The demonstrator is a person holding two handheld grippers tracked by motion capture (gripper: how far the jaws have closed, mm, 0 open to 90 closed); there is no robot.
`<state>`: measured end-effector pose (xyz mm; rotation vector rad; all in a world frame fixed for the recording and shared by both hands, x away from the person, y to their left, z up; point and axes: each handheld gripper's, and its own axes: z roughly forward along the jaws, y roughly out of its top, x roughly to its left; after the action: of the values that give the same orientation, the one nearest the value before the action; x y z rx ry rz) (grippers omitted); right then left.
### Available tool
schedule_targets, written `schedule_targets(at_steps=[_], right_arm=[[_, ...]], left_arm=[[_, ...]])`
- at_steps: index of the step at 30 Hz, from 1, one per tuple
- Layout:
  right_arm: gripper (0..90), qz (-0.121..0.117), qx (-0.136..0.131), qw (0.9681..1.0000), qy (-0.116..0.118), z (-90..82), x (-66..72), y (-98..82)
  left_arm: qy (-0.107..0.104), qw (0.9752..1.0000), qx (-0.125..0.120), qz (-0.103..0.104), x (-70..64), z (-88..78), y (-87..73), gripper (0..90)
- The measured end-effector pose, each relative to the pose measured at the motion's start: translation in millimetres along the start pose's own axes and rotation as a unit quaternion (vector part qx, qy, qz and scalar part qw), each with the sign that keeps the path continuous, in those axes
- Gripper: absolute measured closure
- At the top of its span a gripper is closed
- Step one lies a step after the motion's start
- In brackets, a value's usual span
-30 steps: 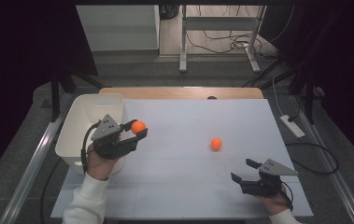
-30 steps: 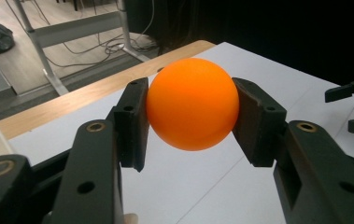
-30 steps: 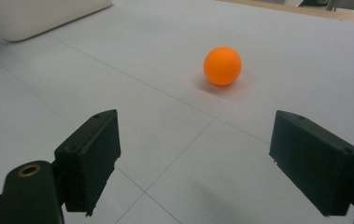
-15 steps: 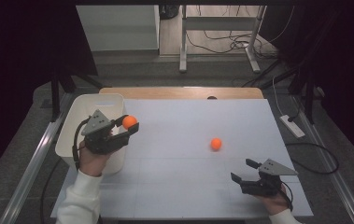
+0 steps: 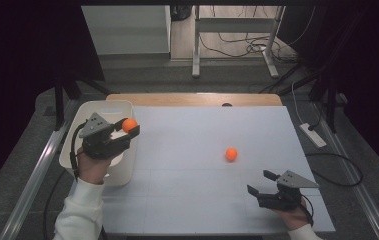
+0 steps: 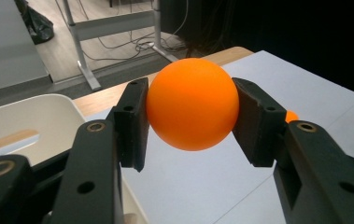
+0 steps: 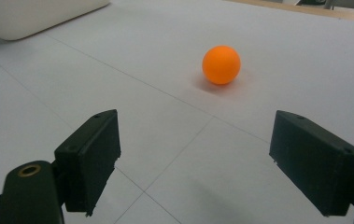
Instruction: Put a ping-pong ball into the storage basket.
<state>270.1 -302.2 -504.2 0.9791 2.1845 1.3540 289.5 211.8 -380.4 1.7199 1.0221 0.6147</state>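
Observation:
My left gripper point(image 5: 128, 128) is shut on an orange ball point(image 5: 129, 125), held in the air over the right rim of the white bin point(image 5: 98, 107). In the left gripper view both pads squeeze that orange ball point(image 6: 192, 103), with the white bin point(image 6: 20, 123) below left. A second orange ball point(image 5: 231, 153) lies on the white table to the right of centre. My right gripper point(image 5: 261, 184) rests open near the table's front right, apart from that ball. The right gripper view shows the second orange ball point(image 7: 221, 65) ahead of the open jaws, nothing between them.
The white tabletop point(image 5: 197, 135) has a wooden strip along its far edge. A power strip point(image 5: 313, 134) lies on the floor to the right. A metal table frame point(image 5: 232, 35) stands beyond. The bin's corner point(image 7: 34, 16) appears at the top left of the right gripper view.
My left hand has carried the held ball leftward and away, from over the table to over the bin's rim. The right gripper and the loose ball have stayed put.

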Motion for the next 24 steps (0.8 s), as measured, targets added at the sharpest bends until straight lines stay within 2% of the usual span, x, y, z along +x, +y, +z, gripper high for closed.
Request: schedule_targets(at_steps=[24], right_arm=[[16.3,0.002,0.0,1.0,0.001,0.7,0.5,0.2]], left_arm=[[0.042,0.9984,0.011,-0.035,34.2,1.4,0.6,50.3]])
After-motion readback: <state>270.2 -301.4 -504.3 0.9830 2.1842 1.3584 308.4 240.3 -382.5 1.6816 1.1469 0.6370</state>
